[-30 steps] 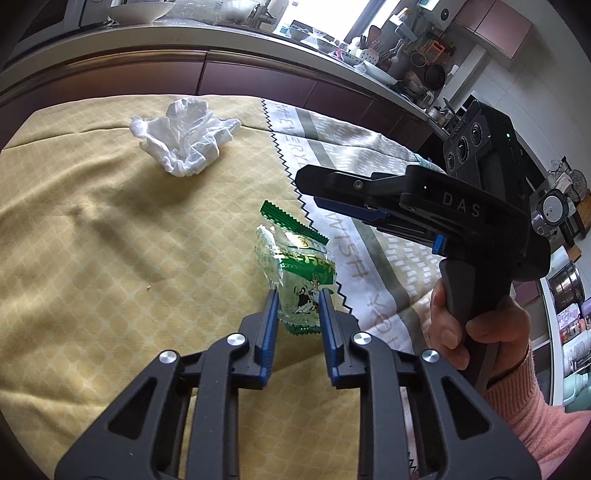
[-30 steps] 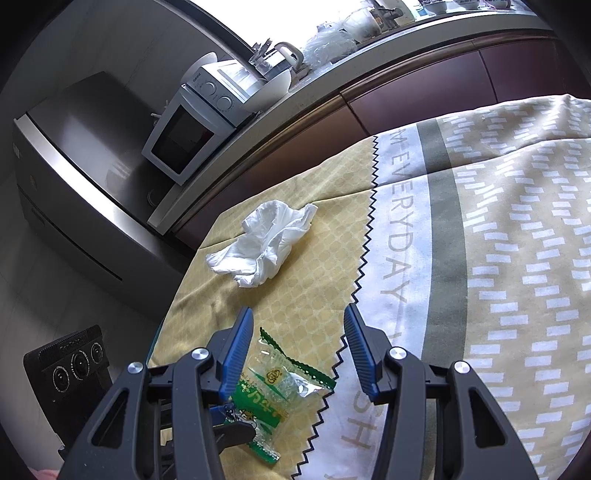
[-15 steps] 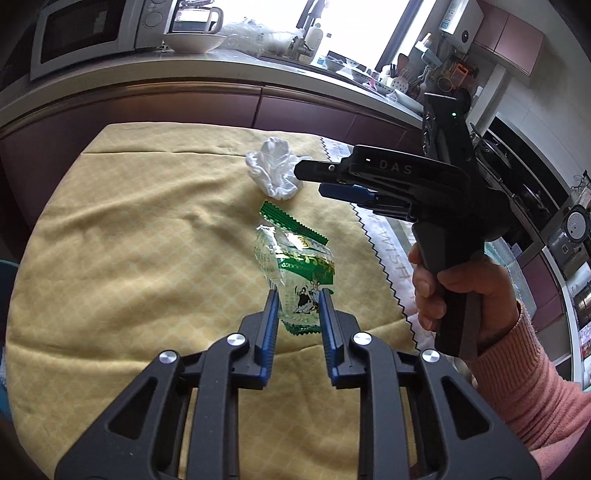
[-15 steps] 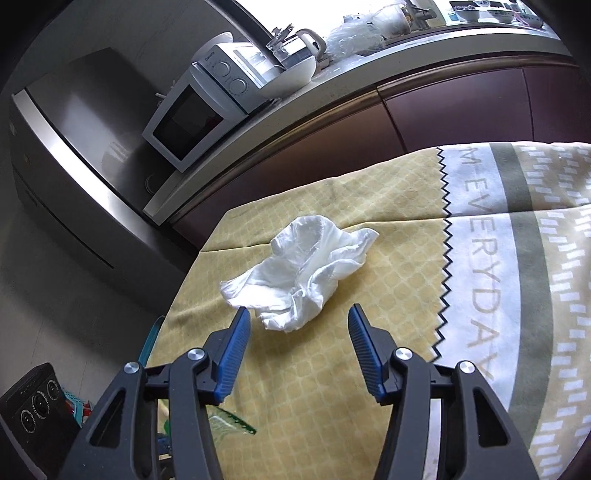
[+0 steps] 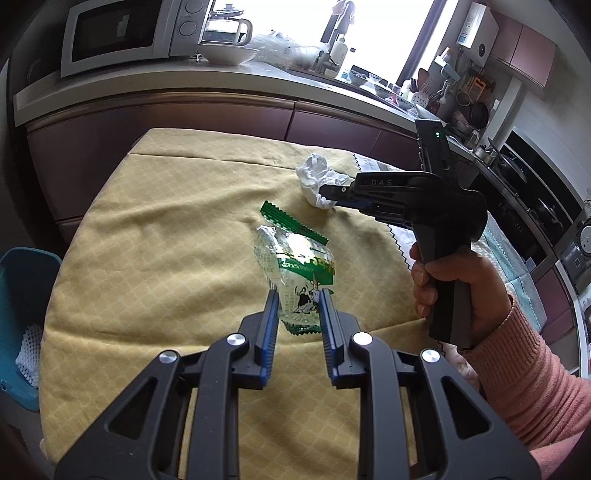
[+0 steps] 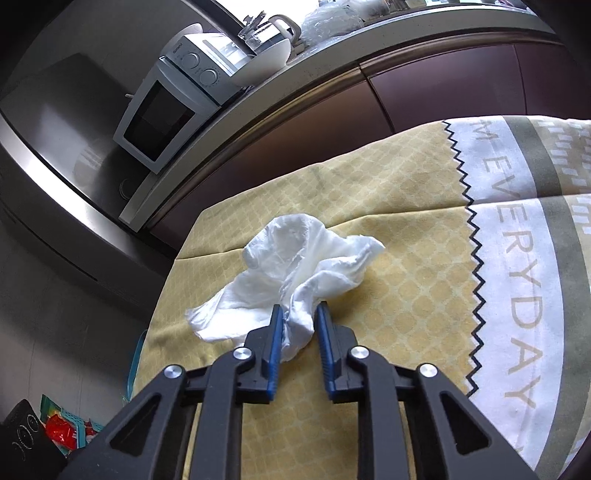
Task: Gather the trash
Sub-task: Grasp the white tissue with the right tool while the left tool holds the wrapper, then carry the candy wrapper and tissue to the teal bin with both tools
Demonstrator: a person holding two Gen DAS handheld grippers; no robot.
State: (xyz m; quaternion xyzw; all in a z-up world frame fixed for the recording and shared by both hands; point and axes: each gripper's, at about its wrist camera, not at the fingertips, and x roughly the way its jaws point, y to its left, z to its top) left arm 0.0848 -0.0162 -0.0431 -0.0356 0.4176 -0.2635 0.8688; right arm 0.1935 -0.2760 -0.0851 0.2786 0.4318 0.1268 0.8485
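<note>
I count 2 pieces of trash and I have 1 in each tool. Nearest me, my left gripper [image 5: 297,295] is closed narrow on the lower end of the green and clear snack wrapper [image 5: 295,264], which stands up from its blue pads with its torn green edge highest. My right gripper [image 6: 298,312] is pinched on the near corner of the crumpled white tissue [image 6: 295,266]; the rest of the tissue spreads out ahead of the pads on the cloth. In the left wrist view I see that same tool held by the right hand [image 5: 452,284] in a pink sleeve, its tip against the tissue, beyond the wrapper.

Both pieces are over the yellow patterned tablecloth [image 5: 166,229], which carries a black zigzag line and then a white and grey lettered band [image 6: 517,258] on its right side. Off the table's left edge I see 1 blue basket [image 5: 26,295] low down. Farther back runs a row of dark maroon cabinets [image 5: 184,122] under a pale countertop, bearing 1 microwave [image 5: 122,33], 1 white bowl [image 5: 228,55] and 1 kettle [image 5: 225,27], with a bright window behind
</note>
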